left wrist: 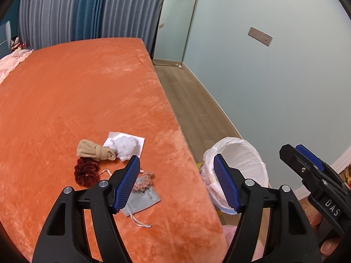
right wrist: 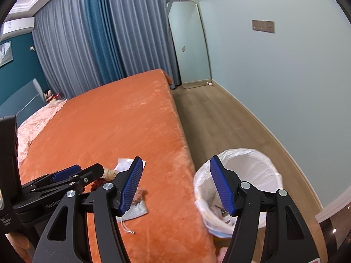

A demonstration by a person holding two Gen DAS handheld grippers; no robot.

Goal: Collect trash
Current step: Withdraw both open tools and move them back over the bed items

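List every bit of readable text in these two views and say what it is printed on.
"DAS": white label on the right gripper body, left wrist view.
"GenRob", cut off: left gripper body, right wrist view.
Small white lines on that gripper's lower left edge: too blurred.
Print on the grey drawstring pouch: too small.
Print on the crumpled white paper: unreadable.

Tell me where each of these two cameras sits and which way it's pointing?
Left wrist view: sits on the left tool, looking forward and down over the orange bed at a crumpled white paper and small clutter; its open blue fingers show, with the right tool at the right edge.
Right wrist view: sits on the right tool, facing the bed edge and the lined trash bin; its open fingers show, with the left tool at left.
Both share bed, bin, curtains, mirror.
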